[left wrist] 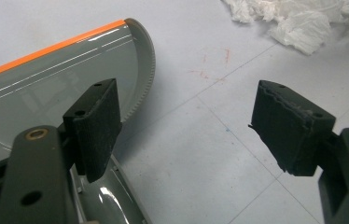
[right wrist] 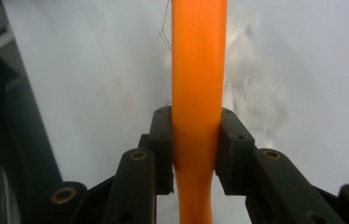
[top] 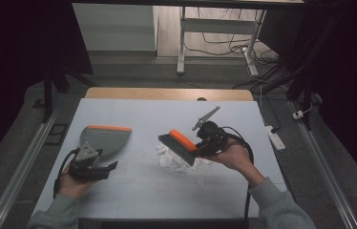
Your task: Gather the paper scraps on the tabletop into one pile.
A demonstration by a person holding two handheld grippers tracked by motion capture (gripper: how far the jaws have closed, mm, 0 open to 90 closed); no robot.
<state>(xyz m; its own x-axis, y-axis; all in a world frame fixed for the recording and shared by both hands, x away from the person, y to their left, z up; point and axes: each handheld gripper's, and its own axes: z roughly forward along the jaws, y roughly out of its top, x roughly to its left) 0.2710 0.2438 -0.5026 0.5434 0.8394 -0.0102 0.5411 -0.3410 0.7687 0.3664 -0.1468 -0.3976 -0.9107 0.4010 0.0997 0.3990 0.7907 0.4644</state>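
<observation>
Left side first: left gripper (top: 111, 167) sits low near the table's (top: 133, 200) left edge, held in the person's left hand (top: 74, 185). Jaws spread wide apart, nothing between them. In the left gripper view the left pad (left wrist: 95, 126) hangs over the near rim of the dustpan (left wrist: 56, 79), right pad over bare table; can't tell if the pad touches the pan.

Dustpan (top: 102, 140) is grey with an orange front lip, lying flat just ahead of the left gripper, lip toward the table's far side. Grey plate of the gripper overlaps its near end in the high view.

Centre: pile of crumpled white paper (top: 174, 160) on the table, between the two grippers. It also appears top right in the left gripper view (left wrist: 298, 21), apart from the jaws.

Brush (top: 180, 145): orange back, dark bristles, angled over the paper pile with the bristles on or just over it; contact unclear.

Right: right gripper (top: 199, 143) clamped on the brush's orange handle (right wrist: 197, 93), one pad each side, handle running straight up between them in the right gripper view. Right hand (top: 234, 155) holds the gripper right of the pile; black cable loops back toward the sleeve.
</observation>
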